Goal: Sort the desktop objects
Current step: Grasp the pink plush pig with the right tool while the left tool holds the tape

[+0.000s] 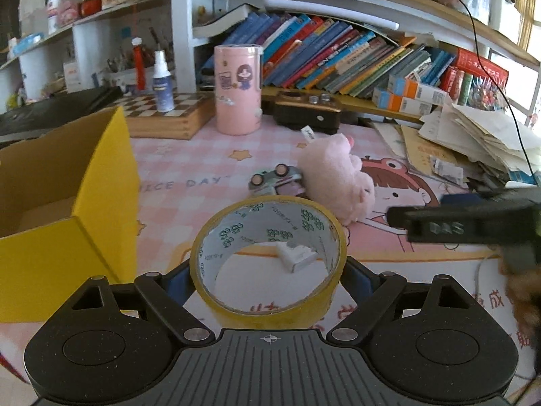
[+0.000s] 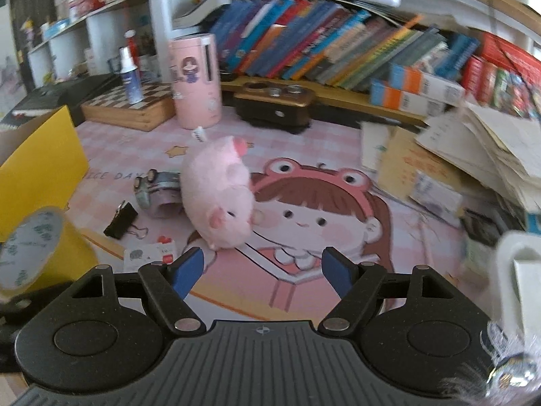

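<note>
- Your left gripper (image 1: 268, 279) has its jaws spread wide and clamped on the yellow tape roll (image 1: 268, 257), blue pads against its outer sides, and the roll is lifted off the pink desk mat (image 1: 189, 165).
- Just left of the roll stands the yellow cardboard box (image 1: 104, 209), open at the top; what shows of its inside looks bare.
- Beyond the roll, the pink plush pig (image 1: 334, 177) lies on the mat with a small toy car (image 1: 275, 179) tipped wheels-up, touching its left side.
- Your right gripper (image 2: 262, 272) hangs with nothing between its blue pads, jaws partly apart and easing wider, the pig just ahead of its left finger.
- Left of the pig lie a black binder clip (image 2: 121, 221) and a small red-and-white card (image 2: 152, 253), both between the pig and the roll.
- Behind the pig stand a pink cylinder tin (image 1: 238, 89) and a spray bottle (image 1: 162, 83) on a chessboard box (image 1: 165, 116).
- Far right of the pig, a loose paper stack (image 1: 473, 135) crowds the mat's edge.
- The mat reads "ICE DAY"; green print inside the roll is too small to read.
</note>
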{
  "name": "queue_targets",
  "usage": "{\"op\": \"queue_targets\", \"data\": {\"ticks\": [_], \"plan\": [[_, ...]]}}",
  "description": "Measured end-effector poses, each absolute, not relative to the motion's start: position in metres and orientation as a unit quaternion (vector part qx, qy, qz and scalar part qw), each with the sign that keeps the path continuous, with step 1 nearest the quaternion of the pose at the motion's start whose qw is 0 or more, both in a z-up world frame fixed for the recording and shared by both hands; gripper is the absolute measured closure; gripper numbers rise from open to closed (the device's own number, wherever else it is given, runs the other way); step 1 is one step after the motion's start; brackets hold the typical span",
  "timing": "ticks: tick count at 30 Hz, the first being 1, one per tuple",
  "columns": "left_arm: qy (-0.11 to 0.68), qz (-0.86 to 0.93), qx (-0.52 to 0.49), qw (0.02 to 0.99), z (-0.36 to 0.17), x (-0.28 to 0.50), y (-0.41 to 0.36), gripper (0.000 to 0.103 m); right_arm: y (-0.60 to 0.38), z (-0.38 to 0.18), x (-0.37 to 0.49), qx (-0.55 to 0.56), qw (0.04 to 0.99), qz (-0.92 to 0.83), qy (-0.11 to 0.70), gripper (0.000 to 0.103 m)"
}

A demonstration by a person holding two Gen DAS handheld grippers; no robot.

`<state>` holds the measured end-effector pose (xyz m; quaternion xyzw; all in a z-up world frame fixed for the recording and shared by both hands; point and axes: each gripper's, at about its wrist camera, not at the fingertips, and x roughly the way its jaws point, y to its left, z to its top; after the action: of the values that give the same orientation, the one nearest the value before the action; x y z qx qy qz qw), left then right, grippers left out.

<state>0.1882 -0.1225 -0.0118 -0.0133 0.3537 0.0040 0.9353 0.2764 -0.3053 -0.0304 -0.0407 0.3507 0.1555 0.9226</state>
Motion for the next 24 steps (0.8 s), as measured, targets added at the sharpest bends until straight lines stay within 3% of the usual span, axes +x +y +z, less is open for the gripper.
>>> {"op": "queue_targets", "data": {"ticks": [18, 21, 24], "plan": [[0.346, 0.017, -0.015, 0.938, -0.004, 0.163, -0.118, 0.013, -0.248, -0.060, 0.350, -0.146, 0.901, 0.245, 0.326, 0.025], [0.345, 0.017, -0.015, 0.938, -0.003, 0.160, -0.118, 0.013, -0.244, -0.063, 0.356, -0.153, 0.898, 0.252, 0.327, 0.029], [0.345, 0.017, -0.016, 0.938, -0.003, 0.160, -0.118, 0.013, -0.241, -0.065, 0.358, -0.158, 0.895, 0.256, 0.329, 0.042]]}}
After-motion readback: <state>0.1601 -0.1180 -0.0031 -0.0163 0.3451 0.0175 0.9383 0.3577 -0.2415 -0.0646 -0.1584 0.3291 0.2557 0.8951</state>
